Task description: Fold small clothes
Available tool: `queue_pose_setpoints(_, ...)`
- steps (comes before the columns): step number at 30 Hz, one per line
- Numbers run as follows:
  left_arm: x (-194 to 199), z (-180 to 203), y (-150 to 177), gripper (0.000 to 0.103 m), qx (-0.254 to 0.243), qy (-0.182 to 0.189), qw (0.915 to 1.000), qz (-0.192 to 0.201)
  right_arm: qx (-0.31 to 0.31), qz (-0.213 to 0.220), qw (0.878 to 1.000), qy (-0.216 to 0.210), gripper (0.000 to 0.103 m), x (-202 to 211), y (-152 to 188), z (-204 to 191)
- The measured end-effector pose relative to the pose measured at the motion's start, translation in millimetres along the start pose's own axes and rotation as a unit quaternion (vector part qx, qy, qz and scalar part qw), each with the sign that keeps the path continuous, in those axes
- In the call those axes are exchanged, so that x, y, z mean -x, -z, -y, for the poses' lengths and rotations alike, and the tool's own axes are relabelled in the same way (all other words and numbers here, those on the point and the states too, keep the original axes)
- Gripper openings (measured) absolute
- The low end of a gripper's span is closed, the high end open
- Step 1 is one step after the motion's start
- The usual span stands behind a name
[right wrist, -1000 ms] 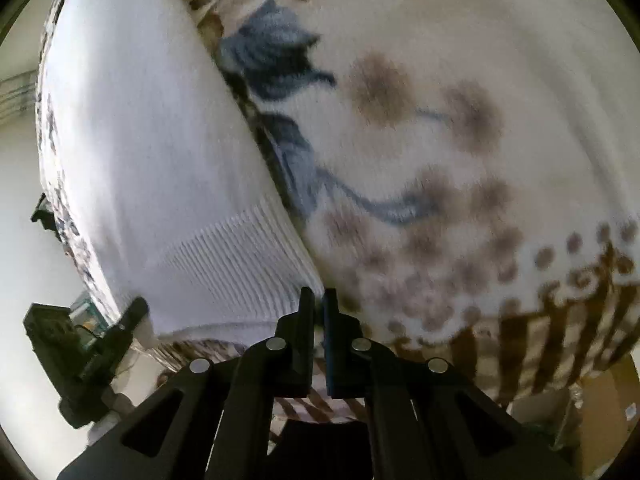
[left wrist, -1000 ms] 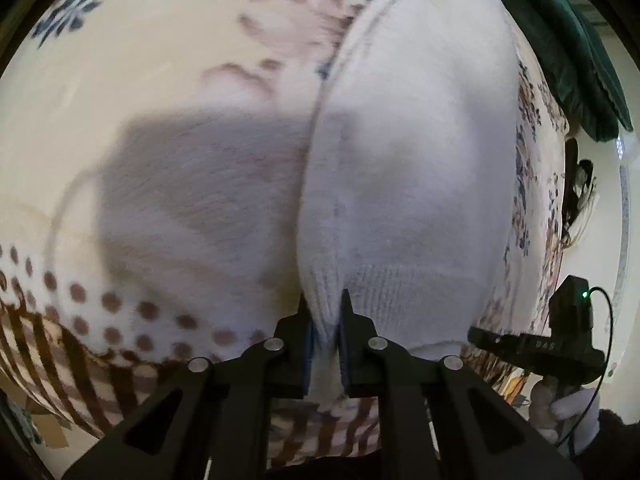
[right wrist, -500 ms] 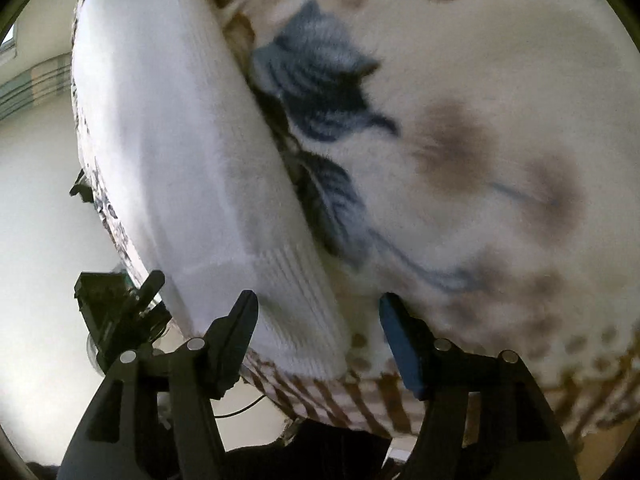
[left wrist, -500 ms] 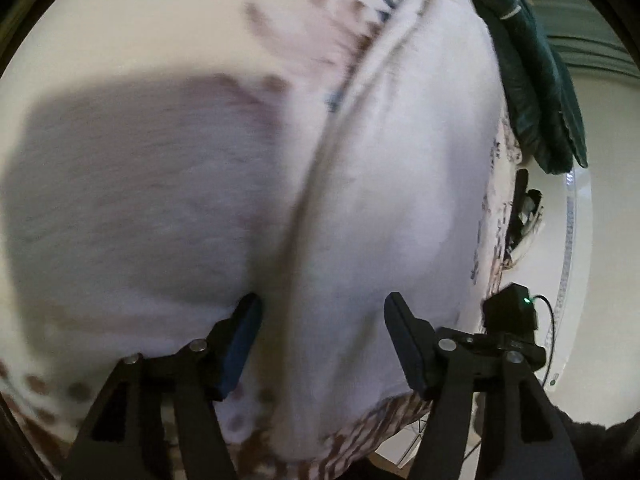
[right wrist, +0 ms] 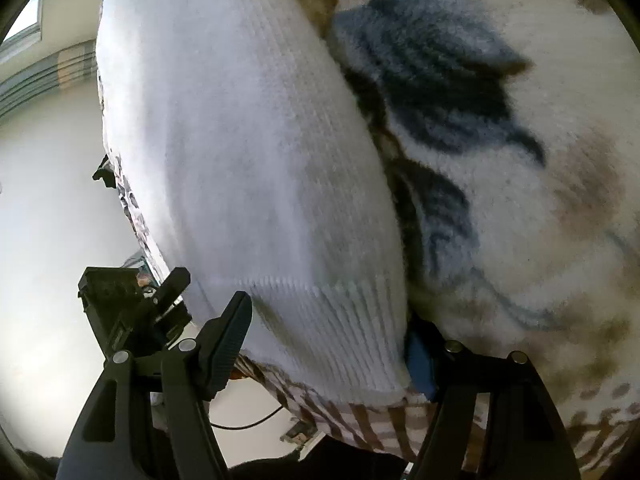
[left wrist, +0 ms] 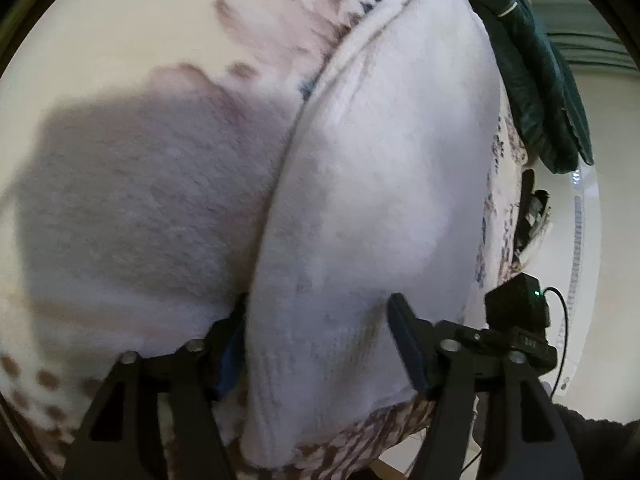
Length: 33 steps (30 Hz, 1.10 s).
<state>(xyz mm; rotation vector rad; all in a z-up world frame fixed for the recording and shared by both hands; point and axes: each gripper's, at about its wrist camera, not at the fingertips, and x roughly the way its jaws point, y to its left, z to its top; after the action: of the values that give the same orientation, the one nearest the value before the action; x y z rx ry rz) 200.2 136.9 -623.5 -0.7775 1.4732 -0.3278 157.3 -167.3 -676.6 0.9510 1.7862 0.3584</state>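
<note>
Both tongs are opening wide, gripping nothing: left tongs [left wrist: 320,344] and right tongs [right wrist: 332,340] each straddle the near hem of the folded white knit garment [left wrist: 380,200] [right wrist: 248,160], lying mid-frame on a fuzzy floral blanket [left wrist: 160,200] [right wrist: 520,200]; dark green clothing [left wrist: 532,80] upper right.

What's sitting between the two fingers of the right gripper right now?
The ribbed hem of the white knit garment, seen in the right wrist view. The right gripper straddles it with jaws opening, not pinching, over the floral blanket.
</note>
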Motion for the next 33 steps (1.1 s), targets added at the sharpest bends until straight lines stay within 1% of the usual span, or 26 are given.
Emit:
queue_pose_setpoints(1,-1.9,-1.5,0.0,0.074,-0.001,0.013,0.9999,0.002,-0.004,0.000,1.000,-0.005,0.073,-2.8,-1.2,0.0)
queue_pose_setpoints(4,-0.6,-1.1,-0.6,0.074,-0.005,0.015,0.9999,0.001,-0.019,0.003,0.999,-0.030,0.073,-1.0,-1.2,4.6)
queue_pose_setpoints(6,0.7,5.1,2.4,0.074,-0.011,0.019,0.9998,0.003,-0.018,0.006,0.999,-0.041,0.072,1.1,1.7,3.9)
queue_pose_setpoints(7,0.0,8.1,3.5,0.074,-0.013,0.028,0.9995,0.002,-0.016,0.006,0.999,-0.048,0.070,-0.2,3.2,0.8)
queue_pose_setpoints(8,-1.6,10.7,5.3,0.073,-0.016,0.035,0.9993,-0.002,-0.013,0.004,0.998,-0.056,0.066,9.1,4.3,7.6)
queue_pose_setpoints(10,-7.8,14.3,9.5,0.072,-0.021,0.036,0.9991,-0.010,-0.010,-0.007,0.998,-0.069,0.062,3.2,4.1,3.4)
queue_pose_setpoints(11,-10.7,15.1,9.6,0.070,-0.021,0.035,0.9991,-0.011,-0.008,-0.012,0.997,-0.070,0.060,6.5,1.5,7.3)
queue_pose_setpoints(12,-12.6,15.1,9.7,0.068,-0.020,0.032,0.9993,-0.010,-0.007,-0.016,0.998,-0.067,0.056,4.8,0.1,7.3)
queue_pose_setpoints(13,-11.9,14.4,9.0,0.066,-0.014,0.033,0.9993,-0.008,-0.010,-0.020,0.998,-0.067,0.048,1.9,-1.6,6.7)
queue_pose_setpoints(14,-10.6,12.4,8.4,0.057,-0.007,0.036,0.9993,-0.006,-0.014,-0.022,0.997,-0.069,0.040,1.0,-2.4,6.6)
queue_pose_setpoints(15,-8.7,10.1,8.2,0.039,0.000,0.036,0.9994,-0.005,-0.015,-0.023,0.997,-0.072,0.037,0.9,-2.5,5.9)
queue_pose_setpoints(16,-5.1,4.7,8.7,0.030,0.008,0.035,0.9993,-0.005,-0.016,-0.023,0.997,-0.077,0.031,4.7,-1.8,6.7)
queue_pose_setpoints(17,-3.8,2.6,9.5,0.018,0.014,0.038,0.9992,-0.004,-0.016,-0.023,0.996,-0.082,0.029,8.3,-0.7,7.0)
queue_pose_setpoints(18,0.1,-0.7,10.9,0.012,0.022,0.041,0.9989,-0.003,-0.016,-0.022,0.996,-0.086,0.027,9.8,0.6,5.8)
queue_pose_setpoints(19,2.9,-1.8,11.9,0.011,0.026,0.042,0.9988,-0.001,-0.015,-0.022,0.996,-0.090,0.025,12.6,1.7,5.1)
queue_pose_setpoints(22,17.7,3.0,14.0,0.010,0.038,0.052,0.9979,0.006,-0.011,-0.017,0.995,-0.101,0.022,21.5,5.7,-5.2)
queue_pose_setpoints(23,22.4,8.3,13.5,0.009,0.039,0.054,0.9977,0.009,-0.006,-0.015,0.995,-0.103,0.022,27.3,5.6,-5.1)
queue_pose_setpoints(25,32.8,23.5,10.0,0.009,0.037,0.056,0.9976,0.016,0.002,-0.008,0.994,-0.110,0.021,38.4,6.5,-17.8)
queue_pose_setpoints(27,48.4,45.1,0.1,0.008,0.022,0.061,0.9974,0.033,0.005,0.001,0.993,-0.118,0.021,52.2,3.2,-31.5)
queue_pose_setpoints(30,69.3,84.1,-33.9,0.008,-0.008,0.068,0.9952,0.070,0.022,0.024,0.992,-0.125,0.020,81.0,-14.5,-63.1)
queue_pose_setpoints(33,83.5,119.7,-88.8,0.008,-0.032,0.093,0.9884,0.116,0.052,0.065,0.988,-0.131,0.020,116.7,-51.5,-109.1)
